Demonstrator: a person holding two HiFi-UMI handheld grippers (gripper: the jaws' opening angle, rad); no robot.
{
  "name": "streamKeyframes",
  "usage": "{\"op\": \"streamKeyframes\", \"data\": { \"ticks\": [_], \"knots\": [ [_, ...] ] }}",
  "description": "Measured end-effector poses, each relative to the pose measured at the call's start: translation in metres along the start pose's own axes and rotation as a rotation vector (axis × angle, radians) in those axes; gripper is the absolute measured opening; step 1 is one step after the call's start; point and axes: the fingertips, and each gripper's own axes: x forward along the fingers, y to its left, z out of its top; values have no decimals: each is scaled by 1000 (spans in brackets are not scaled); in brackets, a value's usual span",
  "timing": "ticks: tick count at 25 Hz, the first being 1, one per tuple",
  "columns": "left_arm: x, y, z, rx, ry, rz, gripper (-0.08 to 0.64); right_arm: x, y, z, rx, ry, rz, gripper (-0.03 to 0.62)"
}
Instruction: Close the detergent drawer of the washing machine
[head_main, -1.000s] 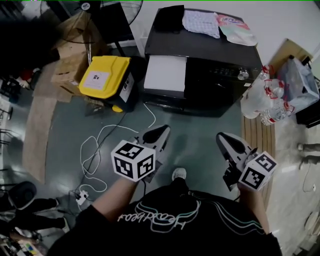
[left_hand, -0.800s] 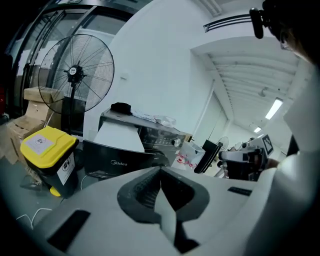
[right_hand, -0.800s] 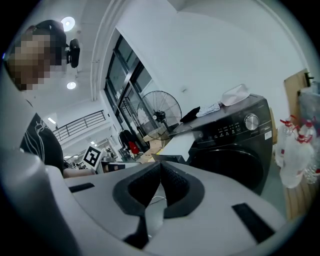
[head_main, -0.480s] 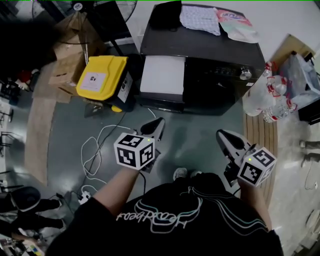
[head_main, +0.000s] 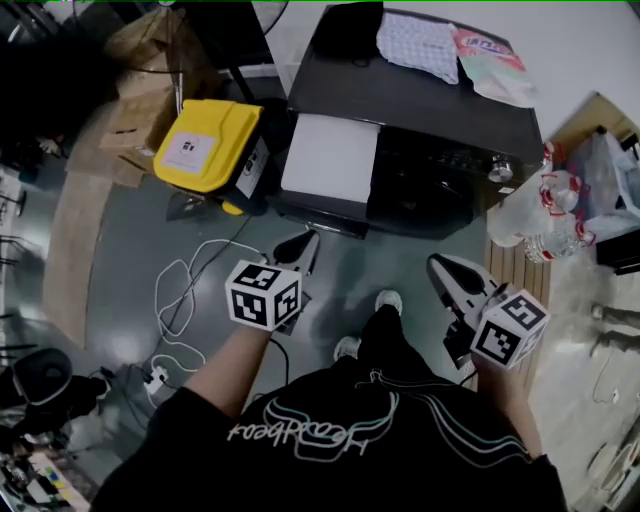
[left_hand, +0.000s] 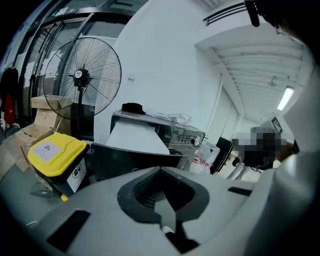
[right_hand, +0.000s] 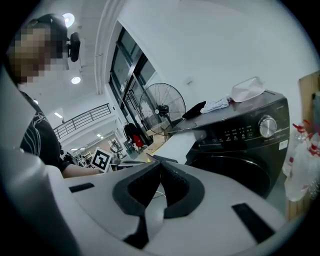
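Nearer the washing machine (head_main: 430, 100) than a second ago, the left gripper (head_main: 302, 244) points at the white detergent drawer (head_main: 330, 158), which juts out from the machine's upper front. Its jaws are pressed together on nothing. The right gripper (head_main: 441, 268), likewise clenched and empty, is held forward before the machine's front, apart from it.

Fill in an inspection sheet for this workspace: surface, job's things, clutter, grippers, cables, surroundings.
Surface: grey floor, the person's shoes on it.
Job's things: black washing machine; detergent drawer pulled out, not yet closed.
Clutter: cloths and pouch on the machine's top; yellow-lidded bin beside it.
Grippers: left gripper and right gripper short of the machine, jaws together, empty.
Cables: white cable looped on floor at left.
Surroundings: cardboard boxes, fan, bottled water pack.
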Motion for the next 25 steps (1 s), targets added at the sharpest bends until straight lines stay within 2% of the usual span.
{"op": "streamKeyframes", "data": {
  "ticks": [14,25],
  "knots": [
    [26,26,0,-32,-8,50,23,23,-23,31,-8,27,26,28],
    [32,29,4,-57,-42,40,23,33,-32,26,6,69,28,28]
  ]
}}
